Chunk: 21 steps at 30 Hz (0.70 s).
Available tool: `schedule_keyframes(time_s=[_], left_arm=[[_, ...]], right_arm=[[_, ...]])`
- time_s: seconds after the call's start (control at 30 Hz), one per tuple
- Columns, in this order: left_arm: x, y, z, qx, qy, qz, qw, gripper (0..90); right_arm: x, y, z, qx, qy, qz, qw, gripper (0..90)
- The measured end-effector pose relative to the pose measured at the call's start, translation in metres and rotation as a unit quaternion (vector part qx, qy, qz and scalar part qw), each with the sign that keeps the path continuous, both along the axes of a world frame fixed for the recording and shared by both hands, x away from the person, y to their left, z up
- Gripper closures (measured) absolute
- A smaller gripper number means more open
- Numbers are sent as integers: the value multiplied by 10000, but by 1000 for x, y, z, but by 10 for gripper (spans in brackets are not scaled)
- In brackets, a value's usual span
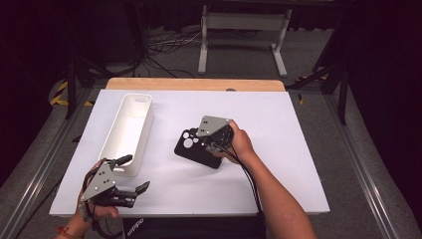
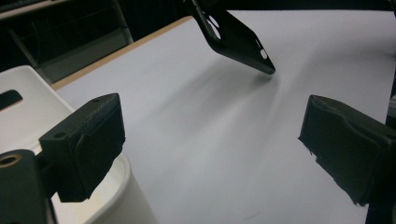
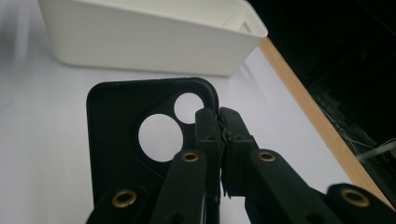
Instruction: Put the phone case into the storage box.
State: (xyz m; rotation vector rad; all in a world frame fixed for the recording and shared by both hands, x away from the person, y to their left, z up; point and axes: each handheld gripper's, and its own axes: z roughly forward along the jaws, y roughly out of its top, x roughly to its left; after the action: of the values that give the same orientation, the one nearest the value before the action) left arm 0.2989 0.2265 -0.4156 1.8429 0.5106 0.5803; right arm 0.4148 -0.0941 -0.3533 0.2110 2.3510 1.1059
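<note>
**Phone case lifted by its edge, white bin waiting to the left**

Nearest the person, the left hand-held gripper (image 1: pixel 133 174) sat at the front left corner of the bench (image 1: pixel 278 129), its jaws spread wide with nothing between them. Its pads (image 2: pixel 88 144) stood just beside the near end of the white bin (image 1: pixel 128 132), which suggested it was parked there to steady the bin or simply to keep out of the way.

Further in, the right hand-held gripper (image 3: pixel 218 126) was clamped shut on the black phone case (image 1: pixel 196 147), pinching the thin side wall close to the camera cut-outs. Gripping the rim made sense: the case is flat and hollow, so its edge is the only part two narrow jaws can bite. In the left gripper view the phone case (image 2: pixel 238 39) hung tilted, one corner pointing down toward the bench, its shadow underneath; whether that corner touched the surface could not be told. It looked like a carry toward the bin.

The bin (image 3: pixel 140 42) lay lengthwise to the left of the case, open side up, a slot handle in its far end. Between case and bin the white bench surface was bare, so only the bin's own side wall stood in the path. Beyond the bench's wooden far edge (image 1: pixel 194 83), cables (image 1: pixel 164 47) and a white frame's legs (image 1: pixel 244 37) stood on the floor.
</note>
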Motion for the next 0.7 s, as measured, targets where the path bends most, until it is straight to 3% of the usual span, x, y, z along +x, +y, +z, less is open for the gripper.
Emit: schedule_keyframes(time_s=[0.2,0.37,0.53,0.57,0.7], left_arm=[[11,-15,10,-45,46,89,9999,100],[21,-31,21,-396,111,5,9992,117],[32,-55,30,-565,71,17,9984,152],[34,-58,30,-646,69,-8,9979,165],[41,-73,30,-707,129,42,9974,229]], right_arm=[[-10,-10,4,481,-289,-440,9975,879],[-18,-15,8,808,-457,-736,9930,879],[-25,-19,10,1161,-665,-1044,9855,879],[-27,-20,10,1261,-746,-1145,9826,879],[-28,-24,7,1483,-748,-1301,9775,879]])
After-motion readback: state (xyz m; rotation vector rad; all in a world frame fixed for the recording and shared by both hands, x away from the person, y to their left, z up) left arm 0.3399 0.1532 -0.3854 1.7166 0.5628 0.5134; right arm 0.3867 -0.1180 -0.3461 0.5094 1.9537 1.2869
